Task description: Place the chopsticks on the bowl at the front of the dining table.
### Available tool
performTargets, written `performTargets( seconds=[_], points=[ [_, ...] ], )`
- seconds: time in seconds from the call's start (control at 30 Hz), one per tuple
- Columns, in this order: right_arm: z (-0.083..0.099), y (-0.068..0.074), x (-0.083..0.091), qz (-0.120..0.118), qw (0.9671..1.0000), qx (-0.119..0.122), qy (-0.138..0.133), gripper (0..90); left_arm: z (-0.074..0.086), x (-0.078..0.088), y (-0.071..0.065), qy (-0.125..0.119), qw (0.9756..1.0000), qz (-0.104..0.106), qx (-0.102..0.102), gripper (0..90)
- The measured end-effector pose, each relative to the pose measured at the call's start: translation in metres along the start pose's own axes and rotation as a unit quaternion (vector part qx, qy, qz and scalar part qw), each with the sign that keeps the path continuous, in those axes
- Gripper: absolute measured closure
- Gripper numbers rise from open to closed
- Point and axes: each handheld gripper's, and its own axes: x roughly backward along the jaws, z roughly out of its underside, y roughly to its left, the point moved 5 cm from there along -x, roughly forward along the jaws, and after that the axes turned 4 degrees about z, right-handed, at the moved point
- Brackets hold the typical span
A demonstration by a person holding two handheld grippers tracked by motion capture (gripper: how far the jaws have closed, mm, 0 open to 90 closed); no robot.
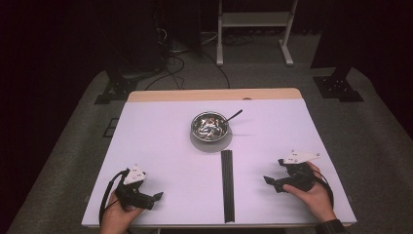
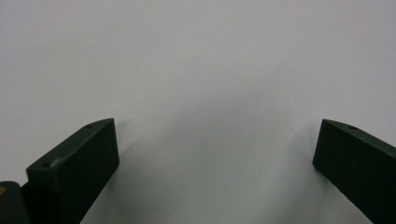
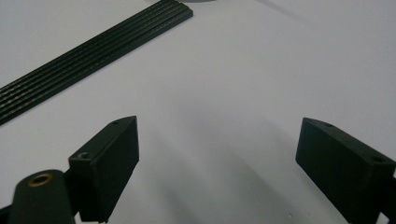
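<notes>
A metal bowl (image 1: 210, 126) sits on a grey round mat (image 1: 210, 144) at the middle of the white table (image 1: 160, 146), with a dark utensil handle (image 1: 234, 115) leaning out of it to the right. A long black ribbed strip (image 1: 227, 185) (image 3: 88, 51) lies lengthwise between the hands. My left gripper (image 1: 157, 197) (image 2: 215, 154) rests low at the near left, open, jaws wide apart over bare table. My right gripper (image 1: 269, 182) (image 3: 217, 163) rests at the near right, open, with nothing between its jaws, the strip just off to its left.
A wooden strip (image 1: 214, 94) edges the table's far side. Beyond it stand a white frame (image 1: 253, 29) and dark stand feet (image 1: 338, 87) on grey carpet, with cables on the floor.
</notes>
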Motion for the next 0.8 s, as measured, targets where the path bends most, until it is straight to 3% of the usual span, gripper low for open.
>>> performTargets(
  seconds=[0.8],
  points=[
    [-0.02,0.006,-0.013,-0.01,0.9999,0.004,-0.002,12.0,0.0,0.0,0.0,0.0,1.0,0.0,0.0,0.0]
  ],
)
